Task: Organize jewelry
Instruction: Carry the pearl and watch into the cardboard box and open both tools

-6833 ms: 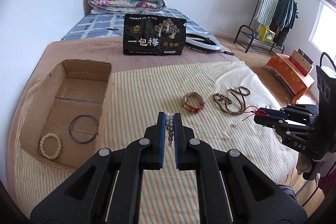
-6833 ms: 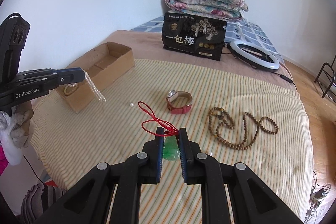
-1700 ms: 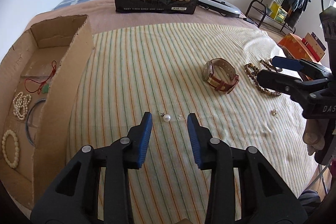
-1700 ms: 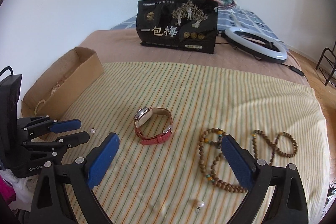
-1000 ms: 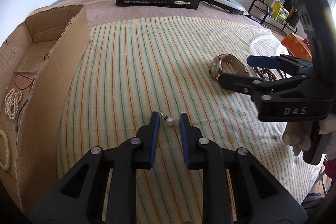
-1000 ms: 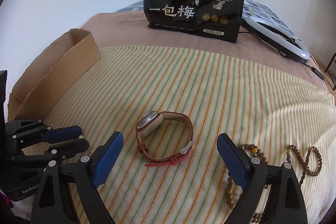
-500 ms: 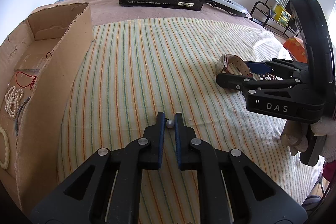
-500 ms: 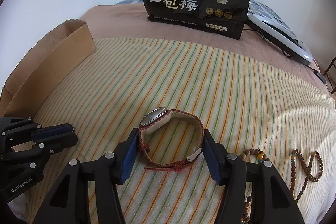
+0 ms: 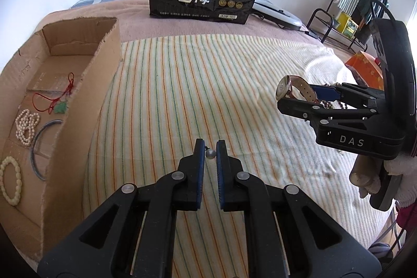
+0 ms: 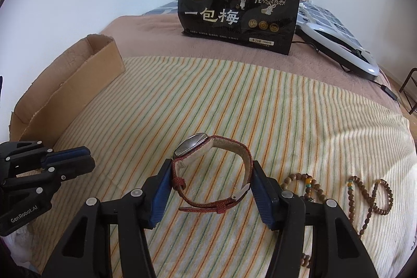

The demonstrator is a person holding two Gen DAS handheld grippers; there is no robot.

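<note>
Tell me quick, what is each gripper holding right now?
Left gripper: shut on the pearl earring.
Right gripper: shut on the red watch, pads pressing its strap.

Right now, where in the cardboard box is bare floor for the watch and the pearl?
The far end of the cardboard box, beyond the red cord pendant, is bare. The near end is crowded: pearl strand, dark bangle, cream bracelet. The striped blanket between box and black bag is open for passing.
</note>
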